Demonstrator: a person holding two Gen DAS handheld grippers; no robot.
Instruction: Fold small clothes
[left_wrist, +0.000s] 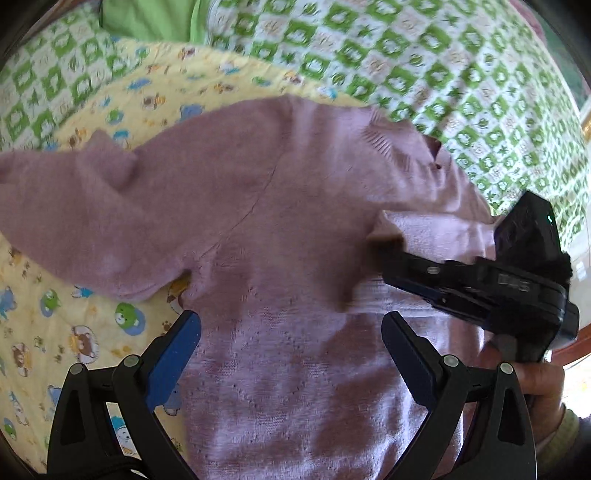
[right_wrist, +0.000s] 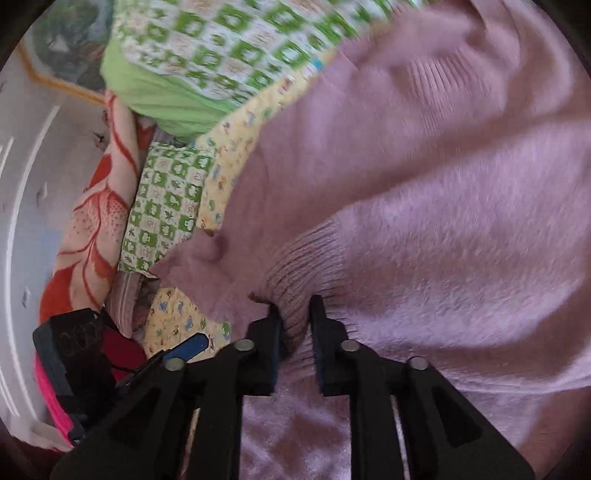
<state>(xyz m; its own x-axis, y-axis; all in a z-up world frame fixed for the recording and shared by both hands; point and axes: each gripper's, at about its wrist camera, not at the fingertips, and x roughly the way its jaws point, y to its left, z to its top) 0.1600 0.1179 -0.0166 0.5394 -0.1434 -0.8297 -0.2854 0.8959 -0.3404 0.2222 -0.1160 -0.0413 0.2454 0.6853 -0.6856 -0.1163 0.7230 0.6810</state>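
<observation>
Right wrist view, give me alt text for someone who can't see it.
The right gripper pinches the ribbed cuff of a pink sweater that lies on a yellow cartoon-print blanket.

A bed carries everything, covered by a green-and-white checked quilt (left_wrist: 424, 62). Directly on it lies a yellow blanket (left_wrist: 92, 325) printed with cartoon animals, and 1 pink knitted sweater (left_wrist: 280, 229) spreads across that. At the bed's edge, blurred, sits perhaps an orange-patterned blanket (right_wrist: 99, 221).
</observation>
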